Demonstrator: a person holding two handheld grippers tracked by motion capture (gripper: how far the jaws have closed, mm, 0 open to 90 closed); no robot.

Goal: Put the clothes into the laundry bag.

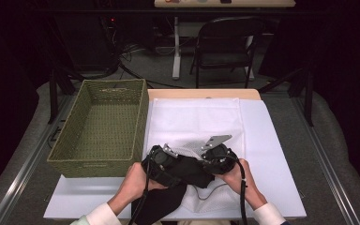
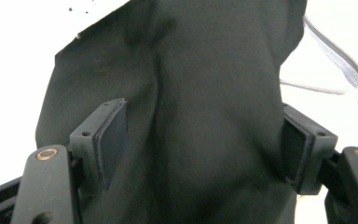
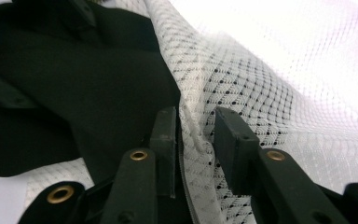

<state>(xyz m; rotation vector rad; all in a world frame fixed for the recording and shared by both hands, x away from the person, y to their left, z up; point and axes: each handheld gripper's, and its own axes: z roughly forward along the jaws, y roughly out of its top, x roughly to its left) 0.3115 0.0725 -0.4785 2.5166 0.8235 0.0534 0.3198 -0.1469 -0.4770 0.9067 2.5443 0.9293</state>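
Observation:
A black cloth [image 1: 157,204] lies bunched at the near edge of the white table, partly over the near end of a white mesh bag [image 1: 192,122]. My left gripper [image 1: 176,166] reaches into the cloth from the left. In the left gripper view the jaws [image 2: 203,109] stand wide apart with the black cloth [image 2: 205,70] between them, and the pads [image 2: 112,140] do not press on it. My right gripper [image 1: 208,165] comes in from the right. Its jaws [image 3: 196,114] stand a little apart around the mesh bag's hemmed edge [image 3: 193,126], beside the black cloth [image 3: 74,84].
A green woven basket [image 1: 96,166] stands empty on the left, its long side against the white table top [image 1: 272,154]. A thin grey cord [image 2: 335,56] lies by the cloth. A folding chair [image 1: 227,42] stands beyond the table.

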